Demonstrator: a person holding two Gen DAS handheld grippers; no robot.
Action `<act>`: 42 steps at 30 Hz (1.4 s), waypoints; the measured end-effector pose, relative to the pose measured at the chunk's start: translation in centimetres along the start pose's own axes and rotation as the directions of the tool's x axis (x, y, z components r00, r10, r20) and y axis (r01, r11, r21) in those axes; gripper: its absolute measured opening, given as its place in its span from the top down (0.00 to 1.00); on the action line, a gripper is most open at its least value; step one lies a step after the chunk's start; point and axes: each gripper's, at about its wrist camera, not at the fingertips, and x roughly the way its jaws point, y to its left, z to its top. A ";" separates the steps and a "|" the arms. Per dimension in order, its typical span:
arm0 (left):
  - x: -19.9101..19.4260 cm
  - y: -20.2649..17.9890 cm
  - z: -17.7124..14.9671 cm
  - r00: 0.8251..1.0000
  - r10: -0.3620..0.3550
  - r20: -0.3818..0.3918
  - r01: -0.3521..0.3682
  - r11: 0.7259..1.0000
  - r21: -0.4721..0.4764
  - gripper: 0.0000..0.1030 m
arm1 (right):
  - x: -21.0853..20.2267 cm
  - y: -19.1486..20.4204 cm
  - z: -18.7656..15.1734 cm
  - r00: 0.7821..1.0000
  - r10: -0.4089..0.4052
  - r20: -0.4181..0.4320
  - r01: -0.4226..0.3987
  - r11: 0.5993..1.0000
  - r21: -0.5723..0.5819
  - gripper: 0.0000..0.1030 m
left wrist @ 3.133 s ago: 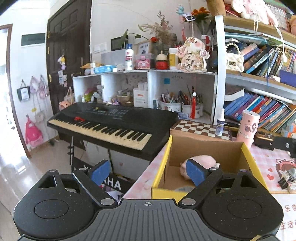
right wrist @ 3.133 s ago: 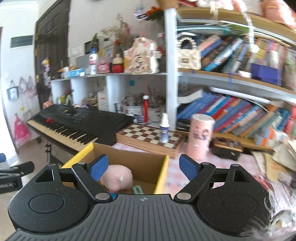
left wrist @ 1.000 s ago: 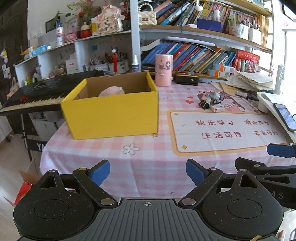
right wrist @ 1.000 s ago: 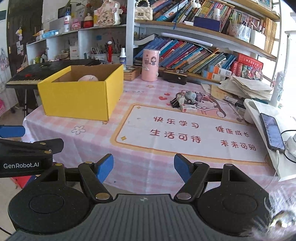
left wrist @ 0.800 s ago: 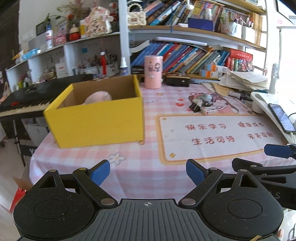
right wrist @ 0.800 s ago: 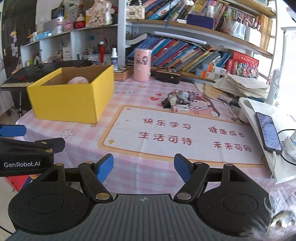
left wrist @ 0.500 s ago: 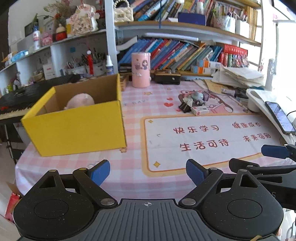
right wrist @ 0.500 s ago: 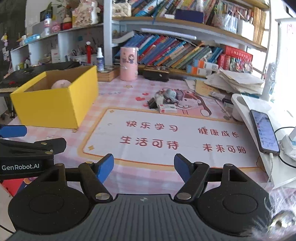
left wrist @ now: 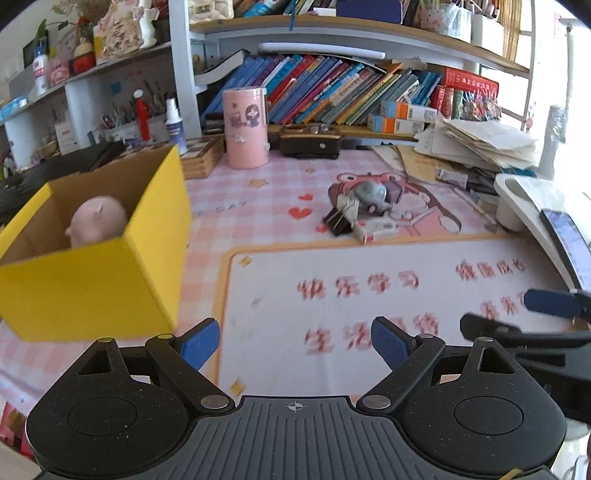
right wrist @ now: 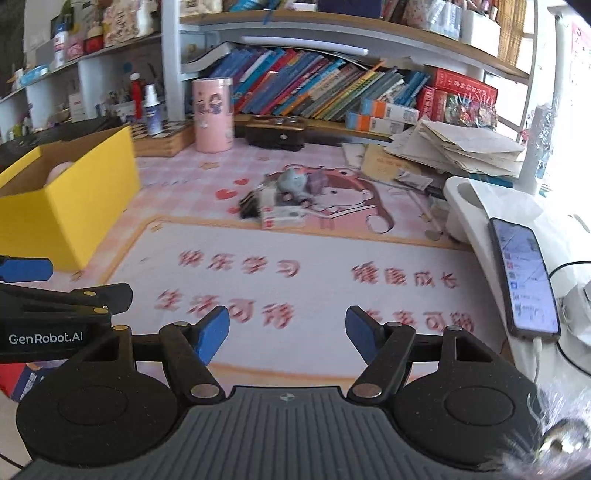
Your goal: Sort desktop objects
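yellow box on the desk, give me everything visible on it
The yellow box is an open-topped carton, bright yellow outside and plain brown cardboard inside, with no lid or flaps showing. It stands upright and square on the pink checked tablecloth at the left end of the desk, just left of the printed desk mat. A pink plush toy sits inside; anything else in it is hidden by the near wall. Neither gripper touches it.

A child's study corner at home: behind the bench (left wrist: 229, 206) with its pink checked cloth stands a white bookshelf (left wrist: 332, 88) crammed with colourful books. Left of the bookshelf are cubbies of pens (left wrist: 122, 122), above them toys and ornaments (left wrist: 118, 29).
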 end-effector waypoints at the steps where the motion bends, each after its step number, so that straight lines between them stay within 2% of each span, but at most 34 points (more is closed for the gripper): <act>1: 0.3 -0.3 0.4 1.000 0.007 0.004 -0.007 1.000 -0.007 0.12 | 0.5 -0.7 0.3 1.000 0.006 -0.004 -0.005 1.000 0.004 0.33; 9: 2.5 -1.4 3.6 0.994 0.114 0.005 -0.113 0.991 -0.078 0.12 | 4.6 -3.6 2.8 0.996 0.085 0.001 -0.085 0.996 -0.034 0.33; 16: 4.1 -0.9 5.5 0.978 0.211 -0.007 -0.210 0.969 -0.129 0.12 | 9.7 -4.1 4.6 0.990 0.141 0.002 -0.141 0.988 -0.071 0.33; 23: 5.2 -0.9 6.7 0.963 0.268 -0.021 -0.268 0.953 -0.139 0.12 | 14.9 -4.0 6.4 0.984 0.177 -0.010 -0.177 0.982 -0.071 0.29; 33: 5.9 -1.6 7.6 0.952 0.304 -0.029 -0.305 0.945 -0.114 0.12 | 20.1 -2.1 7.7 0.974 0.224 -0.037 -0.227 0.967 -0.120 0.30; 34: 6.0 -1.7 7.6 0.952 0.303 -0.031 -0.305 0.946 -0.112 0.12 | 20.2 -2.0 7.7 0.974 0.225 -0.028 -0.227 0.965 -0.130 0.34; 35: 6.2 -1.8 7.6 0.953 0.302 -0.033 -0.303 0.947 -0.110 0.12 | 20.3 -2.0 7.7 0.973 0.231 -0.023 -0.232 0.963 -0.140 0.48; 38: 7.1 -2.1 7.8 0.955 0.294 -0.048 -0.297 0.948 -0.110 0.12 | 20.1 -2.5 7.9 0.968 0.250 -0.021 -0.251 0.956 -0.151 0.50; 42: 8.8 -2.4 7.9 0.962 0.265 -0.072 -0.273 0.951 -0.147 0.12 | 19.1 -4.9 8.1 0.974 0.225 -0.010 -0.225 0.972 -0.070 0.50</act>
